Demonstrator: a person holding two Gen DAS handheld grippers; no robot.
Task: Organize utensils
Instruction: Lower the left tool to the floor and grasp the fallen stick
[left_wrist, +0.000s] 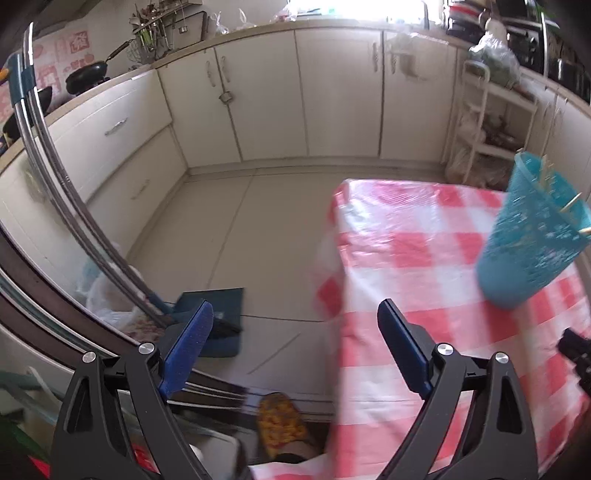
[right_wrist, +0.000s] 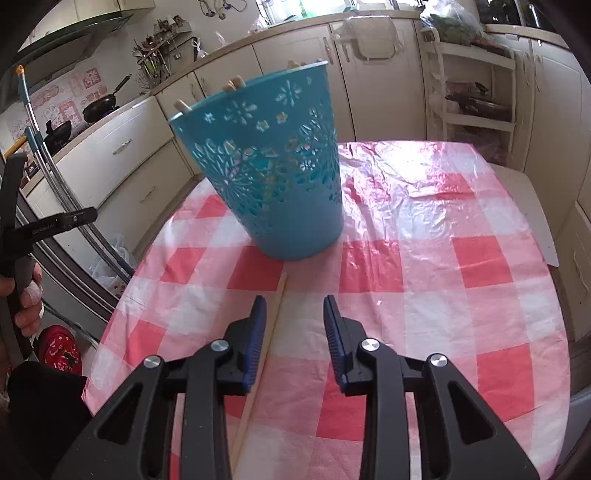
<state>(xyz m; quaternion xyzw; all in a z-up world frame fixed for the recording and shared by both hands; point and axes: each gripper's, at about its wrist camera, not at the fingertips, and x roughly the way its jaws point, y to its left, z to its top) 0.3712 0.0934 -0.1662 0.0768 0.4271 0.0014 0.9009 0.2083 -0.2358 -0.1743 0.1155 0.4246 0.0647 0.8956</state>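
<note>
A blue perforated basket (right_wrist: 273, 177) stands on the red-and-white checked tablecloth (right_wrist: 443, 295), with several wooden chopstick ends (right_wrist: 234, 83) poking above its rim. One loose chopstick (right_wrist: 279, 295) lies on the cloth in front of the basket, running alongside my right gripper's left finger. My right gripper (right_wrist: 294, 301) hovers low over the cloth, open, with nothing between its pads. My left gripper (left_wrist: 295, 303) is wide open and holds nothing, over the table's left edge and the floor. The basket (left_wrist: 532, 236) is at the right in the left wrist view.
Cream kitchen cabinets (left_wrist: 332, 96) line the far walls. Metal mop handles (left_wrist: 55, 177) lean at the left above a dark dustpan (left_wrist: 218, 314) on the floor. A white shelf rack (right_wrist: 476, 85) stands behind the table. A hand (right_wrist: 27, 295) holds the left gripper's grip.
</note>
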